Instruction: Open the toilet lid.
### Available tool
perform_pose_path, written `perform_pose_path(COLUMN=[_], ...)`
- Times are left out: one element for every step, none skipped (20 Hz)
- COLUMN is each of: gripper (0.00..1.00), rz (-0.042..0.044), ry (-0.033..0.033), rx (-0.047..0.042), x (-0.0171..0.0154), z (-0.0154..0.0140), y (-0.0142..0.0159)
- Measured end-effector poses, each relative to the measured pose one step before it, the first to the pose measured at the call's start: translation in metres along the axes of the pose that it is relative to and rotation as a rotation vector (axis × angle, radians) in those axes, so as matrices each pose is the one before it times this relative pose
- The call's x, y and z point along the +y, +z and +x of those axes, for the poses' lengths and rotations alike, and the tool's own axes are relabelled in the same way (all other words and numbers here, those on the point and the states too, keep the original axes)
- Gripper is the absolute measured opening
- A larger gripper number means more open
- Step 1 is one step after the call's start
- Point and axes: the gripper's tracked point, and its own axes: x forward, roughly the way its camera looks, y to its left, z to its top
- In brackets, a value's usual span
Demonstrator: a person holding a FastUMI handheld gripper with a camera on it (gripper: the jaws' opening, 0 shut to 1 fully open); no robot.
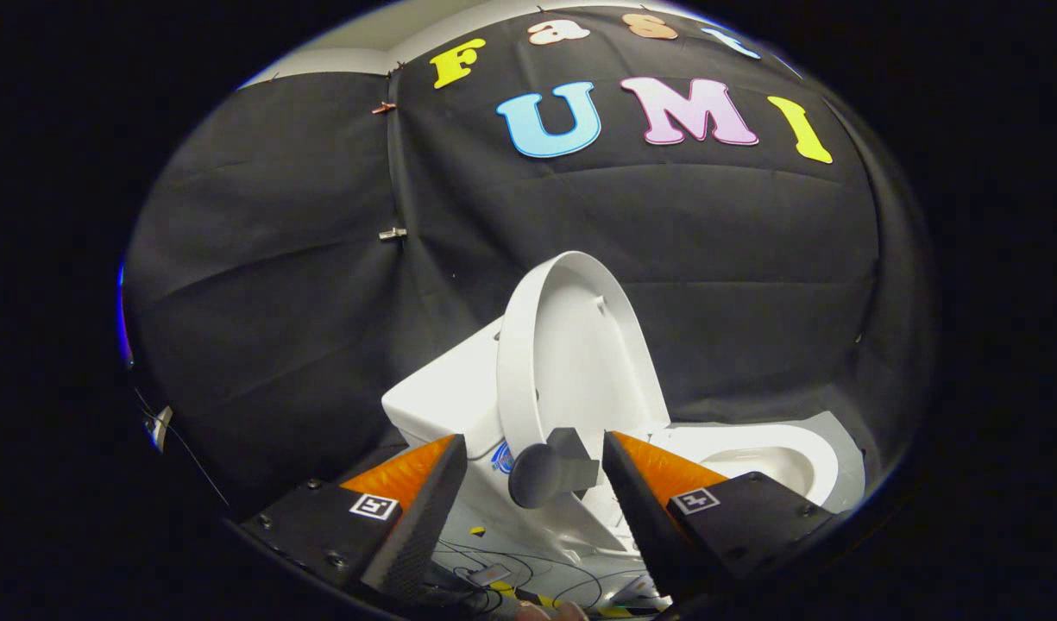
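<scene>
The white toilet lid (571, 345) stands raised, nearly upright, its inner face turned toward the open bowl (778, 461). A grey knob handle (547, 470) sticks out from the lid's lower edge. My gripper (535, 447) is open, with the handle in the gap between the two fingers. The right finger is very near the handle and the left finger is clearly apart from it. Neither finger presses on it.
The toilet's white tank (446, 392) sits behind the lid, left of it. The black cloth wall (278, 302) closes in behind and to the sides. Loose cables (493, 573) lie on the floor below the fingers.
</scene>
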Motion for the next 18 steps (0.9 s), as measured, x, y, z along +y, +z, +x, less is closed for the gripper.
perform_pose_path(gripper=[0.99, 0.99, 0.99, 0.99, 0.99, 0.99, 0.99, 0.99, 0.99, 0.99, 0.98, 0.98, 0.98, 0.98, 0.98, 0.98, 0.98, 0.98], rz=[-0.00260, -0.00998, -0.01112, -0.01050, -0.00863, -0.00900, -0.00703, -0.00462, -0.00287, -0.00290, -0.00689, -0.01173, -0.01498, -0.01416, -0.00906, -0.00390, 0.00131, 0.00588], ry=[0.00176, -0.00031, 0.00053, 0.00282, -0.00077, -0.00397, -0.00646, -0.00495, 0.00192, 0.00639, 0.00656, 0.00106, -0.00539, -0.00720, -0.00808, -0.00755, -0.00988, -0.00743], rx=[-0.01378, -0.01660, -0.01896, -0.02166, -0.02486, -0.02654, -0.02442, -0.02242, -0.02347, -0.01960, -0.01594, -0.01259, -0.01565, -0.02271, -0.02501, -0.02662, -0.02246, -0.01605], x=[0.00203, 0.00231, 0.00094, 0.00082, -0.00084, -0.00244, -0.00232, -0.00241, -0.00187, 0.00039, 0.00026, -0.00179, -0.00363, -0.00460, -0.00461, -0.00498, -0.00839, -0.00500], z=[-0.00435, -0.00558, -0.00606, -0.00718, -0.00729, -0.00712, -0.00695, -0.00643, -0.00669, -0.00821, -0.00848, -0.00846, -0.00949, -0.01035, -0.01064, -0.00832, -0.01057, -0.00981], y=[0.00574, 0.00735, 0.00808, 0.00958, 0.01038, 0.01108, 0.01129, 0.01194, 0.01304, 0.01161, 0.01224, 0.01204, 0.01262, 0.01397, 0.01478, 0.01322, 0.01434, 0.01135])
